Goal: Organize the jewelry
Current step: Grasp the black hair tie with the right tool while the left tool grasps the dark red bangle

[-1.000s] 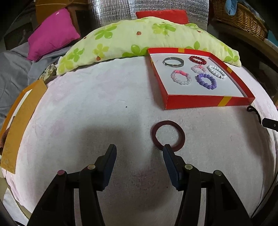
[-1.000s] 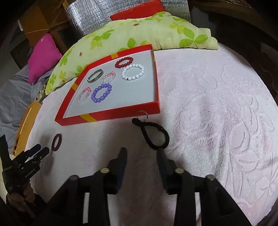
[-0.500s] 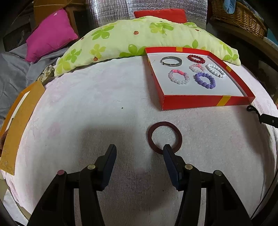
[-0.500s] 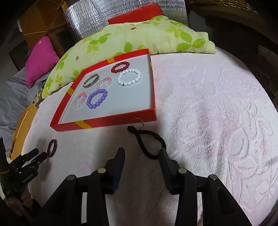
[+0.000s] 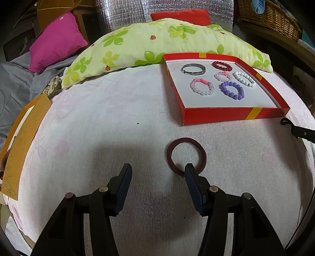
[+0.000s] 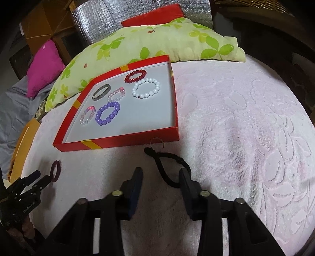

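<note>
A dark red ring bracelet (image 5: 186, 155) lies flat on the pink towel; it also shows in the right wrist view (image 6: 55, 170). My left gripper (image 5: 158, 169) is open, its right fingertip over the ring's near edge. A black cord loop with a clear ring (image 6: 170, 167) lies just before the red tray (image 6: 118, 140). My right gripper (image 6: 160, 174) is open, its right fingertip over the cord's near end. The tray (image 5: 232, 114) holds several bracelets: a purple one (image 5: 232, 90), a white one (image 5: 244, 78), a red one (image 5: 222, 66) and a metal bangle (image 5: 193, 69).
A green flowered pillow (image 5: 157, 45) lies behind the tray, with a magenta cushion (image 5: 56, 41) at the far left. An orange box (image 5: 21, 137) stands at the bed's left edge. A wicker basket (image 5: 269, 15) stands at the back right.
Both grippers have moved forward. The dark red ring now sits a little further left, the left gripper's right fingertip still over its near edge. The right gripper has reached the black cord.
</note>
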`<state>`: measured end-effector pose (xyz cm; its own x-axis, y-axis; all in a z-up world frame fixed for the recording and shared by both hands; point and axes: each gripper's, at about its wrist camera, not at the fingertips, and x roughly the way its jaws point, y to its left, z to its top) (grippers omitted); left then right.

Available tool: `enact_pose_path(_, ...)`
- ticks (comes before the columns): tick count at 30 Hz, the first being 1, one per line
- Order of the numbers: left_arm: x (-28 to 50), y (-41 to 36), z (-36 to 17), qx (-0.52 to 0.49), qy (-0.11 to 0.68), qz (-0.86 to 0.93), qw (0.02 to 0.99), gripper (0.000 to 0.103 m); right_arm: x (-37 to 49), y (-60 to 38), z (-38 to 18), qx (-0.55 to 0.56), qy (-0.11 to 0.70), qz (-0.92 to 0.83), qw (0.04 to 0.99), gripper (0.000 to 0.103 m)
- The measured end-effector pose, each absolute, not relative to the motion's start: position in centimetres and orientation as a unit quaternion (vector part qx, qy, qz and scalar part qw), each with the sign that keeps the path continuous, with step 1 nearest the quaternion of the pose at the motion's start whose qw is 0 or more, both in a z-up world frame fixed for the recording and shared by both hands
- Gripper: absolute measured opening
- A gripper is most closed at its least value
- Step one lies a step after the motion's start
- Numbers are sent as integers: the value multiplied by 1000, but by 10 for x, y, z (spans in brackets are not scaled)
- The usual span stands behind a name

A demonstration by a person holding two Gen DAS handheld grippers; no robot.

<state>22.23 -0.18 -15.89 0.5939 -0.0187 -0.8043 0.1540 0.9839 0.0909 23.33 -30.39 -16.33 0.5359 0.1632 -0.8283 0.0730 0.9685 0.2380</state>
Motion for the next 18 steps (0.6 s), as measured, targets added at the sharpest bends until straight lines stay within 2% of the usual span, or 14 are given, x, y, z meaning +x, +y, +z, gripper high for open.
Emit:
enact_pose_path(1, 222, -2, -159, 75, 448, -49, 889, 57, 234, -303, -165, 121, 482, 24, 867, 34)
enact_pose_path(3, 222, -2, -159, 76, 448, -49, 889, 57, 236, -303, -168, 118, 486, 22, 866, 22)
enact_pose_path(6, 223, -2, -159, 76, 448, -49, 889, 57, 238, -304, -172, 115, 489, 12, 864, 11)
enact_pose_path(9, 223, -2, -159, 75, 449, -49, 889, 57, 239, -308, -174, 124, 490, 8, 863, 8)
enact_pose_path(18, 224, -2, -160, 72, 449, -51, 889, 57, 231, -307, -169, 141, 483, 23, 864, 7)
